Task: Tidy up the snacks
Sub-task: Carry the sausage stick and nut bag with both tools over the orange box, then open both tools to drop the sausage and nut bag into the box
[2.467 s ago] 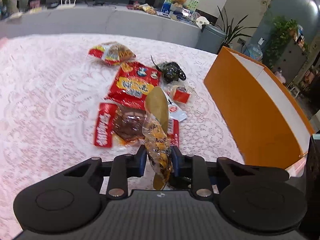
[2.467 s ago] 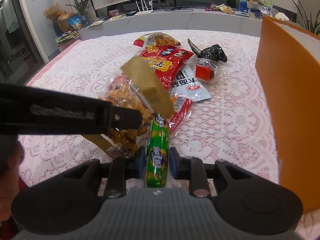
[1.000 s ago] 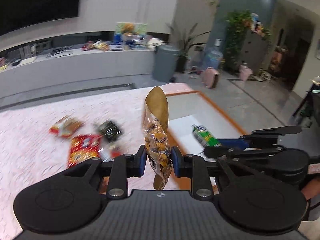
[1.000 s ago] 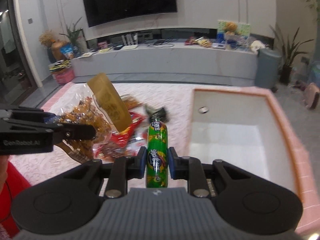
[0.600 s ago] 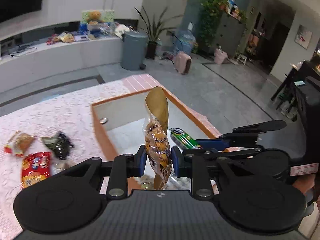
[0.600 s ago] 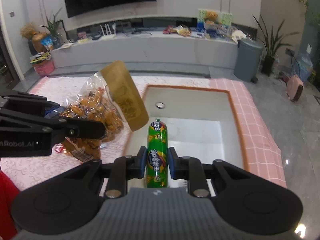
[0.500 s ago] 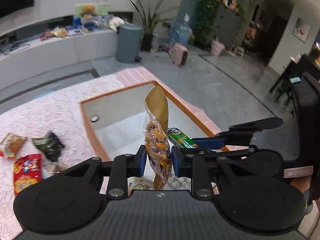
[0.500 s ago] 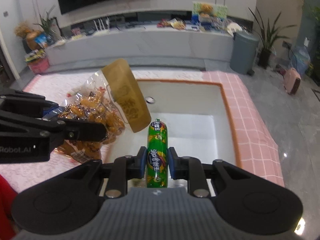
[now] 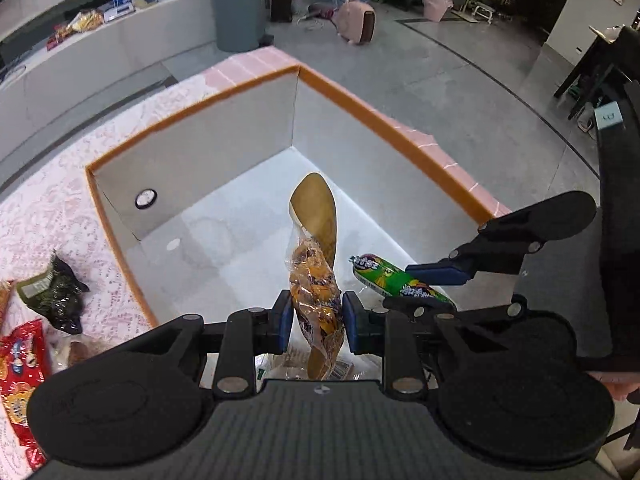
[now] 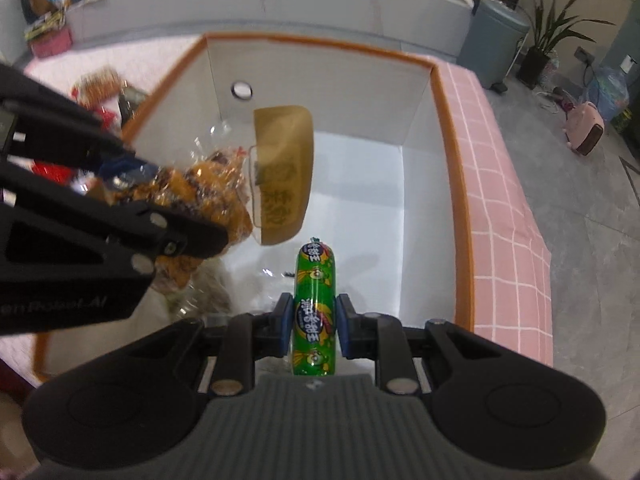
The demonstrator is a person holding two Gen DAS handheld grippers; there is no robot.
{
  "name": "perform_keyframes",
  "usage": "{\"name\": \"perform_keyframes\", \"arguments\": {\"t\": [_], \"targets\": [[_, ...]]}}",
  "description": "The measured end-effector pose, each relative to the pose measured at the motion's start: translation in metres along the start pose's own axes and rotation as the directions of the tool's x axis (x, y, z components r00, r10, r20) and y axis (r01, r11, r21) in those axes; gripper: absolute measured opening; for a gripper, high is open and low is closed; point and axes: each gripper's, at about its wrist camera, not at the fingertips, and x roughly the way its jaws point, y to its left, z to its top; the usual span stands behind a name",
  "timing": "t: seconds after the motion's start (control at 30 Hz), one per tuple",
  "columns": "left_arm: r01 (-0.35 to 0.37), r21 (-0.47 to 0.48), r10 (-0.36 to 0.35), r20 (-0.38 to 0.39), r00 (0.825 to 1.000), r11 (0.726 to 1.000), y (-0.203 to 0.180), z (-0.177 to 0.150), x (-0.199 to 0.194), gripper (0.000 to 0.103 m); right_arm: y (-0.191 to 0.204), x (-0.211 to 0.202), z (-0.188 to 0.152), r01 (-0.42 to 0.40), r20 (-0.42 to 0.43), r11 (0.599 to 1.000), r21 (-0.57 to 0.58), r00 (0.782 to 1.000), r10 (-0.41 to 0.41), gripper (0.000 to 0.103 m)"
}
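Observation:
My left gripper (image 9: 314, 318) is shut on a clear bag of orange-brown snacks (image 9: 314, 296) with a gold header card. It hangs over the open orange box (image 9: 384, 128) with white inner walls. In the right wrist view the same snack bag (image 10: 224, 196) sits at the left, gripped by the left gripper (image 10: 132, 178). My right gripper (image 10: 314, 328) is shut on a green sausage stick (image 10: 315, 308), pointing down into the orange box (image 10: 452, 184). In the left wrist view that green sausage stick (image 9: 396, 278) shows to the right, above the box floor.
A packet (image 9: 316, 366) lies on the box floor under the left gripper. Left of the box, on the pink lace tablecloth (image 9: 44, 208), lie a dark snack packet (image 9: 56, 294) and a red snack bag (image 9: 18, 360). Beyond the table edge is grey floor, with a grey bin (image 9: 240, 4).
Both grippers have carried their snacks from above the table to over the orange box and have sunk toward its inside, tilting further down. Both grips are unchanged.

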Motion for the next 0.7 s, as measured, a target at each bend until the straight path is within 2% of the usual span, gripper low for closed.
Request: {"name": "perform_keyframes", "arguments": {"t": [0.33,0.7], "targets": [[0.034,-0.027,-0.035,-0.04,0.999,0.999,0.005,-0.001,0.026,0.029,-0.001,0.031,0.005,-0.016,-0.068,0.999,-0.04,0.998,0.014,0.02],[-0.008,0.02,0.009,-0.065,0.998,1.0,-0.004,-0.004,0.035,0.033,0.012,0.035,0.004,0.002,-0.091,0.995,-0.095,0.996,-0.01,0.02]]}}
